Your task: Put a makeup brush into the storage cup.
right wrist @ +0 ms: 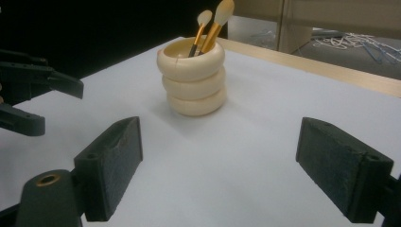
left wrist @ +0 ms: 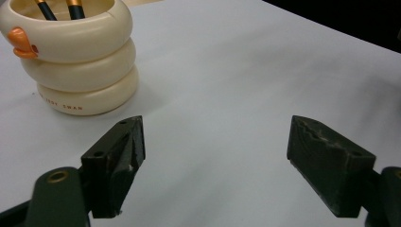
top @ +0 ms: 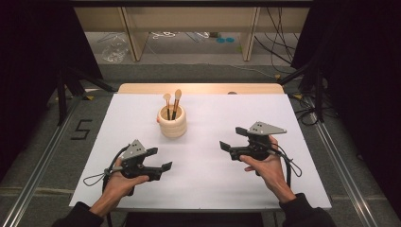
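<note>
— What sits on the white desk (top: 203, 184)?
— A cream ringed cup (top: 172, 122), above centre in the high view, holding two makeup brushes (top: 173, 101) upright.

— And the tongs?
— The left tongs (top: 160, 159) are at lower left, the right tongs (top: 233, 137) at right of centre. Both have jaws spread wide, hold nothing, and point inward, well apart from the cup.

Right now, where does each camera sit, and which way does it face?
High view: above the person's side, facing forward and down on the table; both hands and claws show.
Left gripper view: on the left claw, facing the holder; its own open jaws show.
Right gripper view: on the right claw, facing the holder; its open jaws and the left claw show.
Shared: holder and brushes.
</note>
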